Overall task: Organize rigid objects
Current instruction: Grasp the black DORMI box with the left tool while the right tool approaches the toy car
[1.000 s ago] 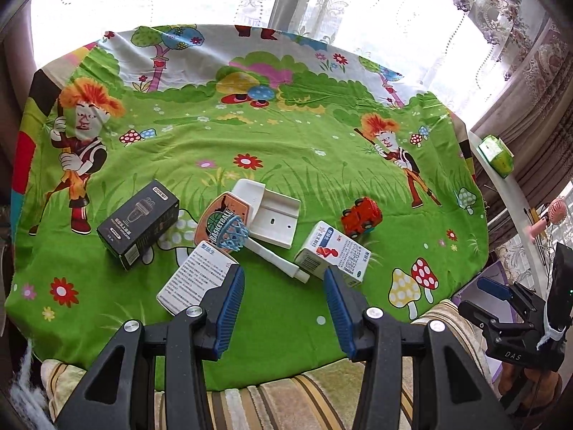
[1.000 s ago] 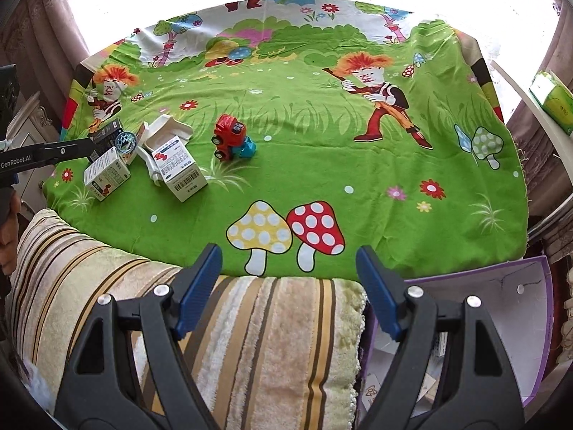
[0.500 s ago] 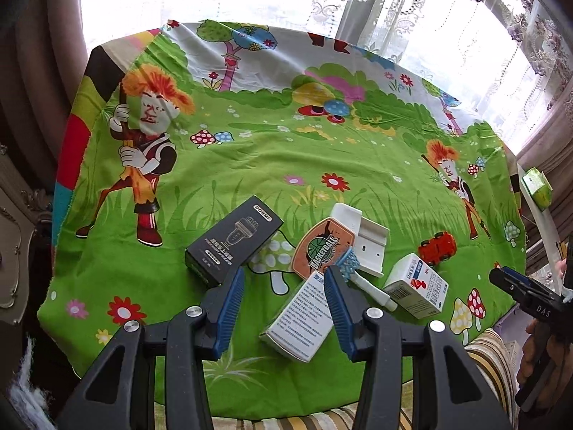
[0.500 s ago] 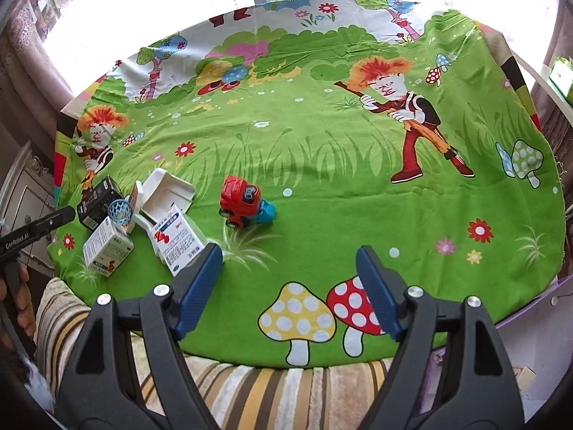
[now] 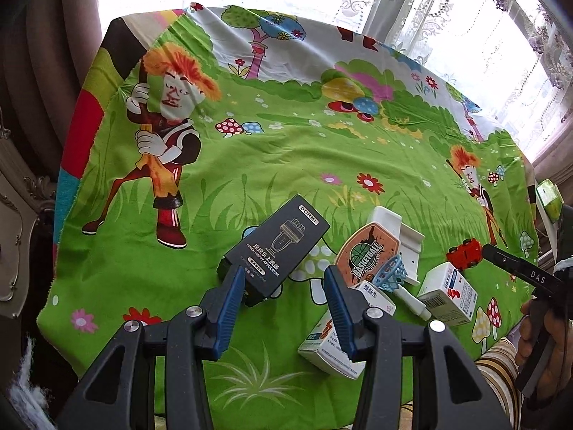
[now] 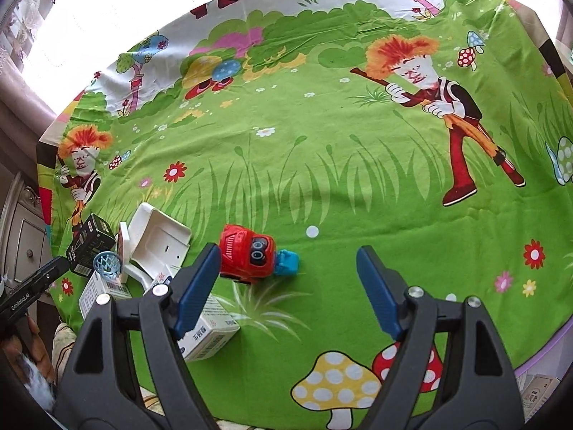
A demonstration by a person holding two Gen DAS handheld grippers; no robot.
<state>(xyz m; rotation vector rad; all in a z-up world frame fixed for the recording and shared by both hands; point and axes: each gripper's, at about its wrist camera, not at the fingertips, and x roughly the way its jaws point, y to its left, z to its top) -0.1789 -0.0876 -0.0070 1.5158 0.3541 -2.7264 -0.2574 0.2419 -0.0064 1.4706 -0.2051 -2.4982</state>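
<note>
In the left wrist view, the left gripper stands partly open and empty, its jaws framing the near end of the black box, which lies flat on the green tablecloth at the left of the cluster. Just right of it sit the basketball toy with its blue hoop, a white tray behind, and two white cartons, one half hidden under the right jaw, the other further right. The likely trouble here is crowding: as I judge it, a right jaw coming down on the box could catch the nearer carton or the hoop and shove the pile, and the slick box could skid on the loose cloth. In the right wrist view, the right gripper is spread wide and holds nothing; the red toy car sits just beyond its left jaw, off centre, with a carton under that jaw. Closing from here would probably clip the car's side, and on wheels it may roll away or nudge the carton. The two grippers work near each other, so a clash is possible.
</note>
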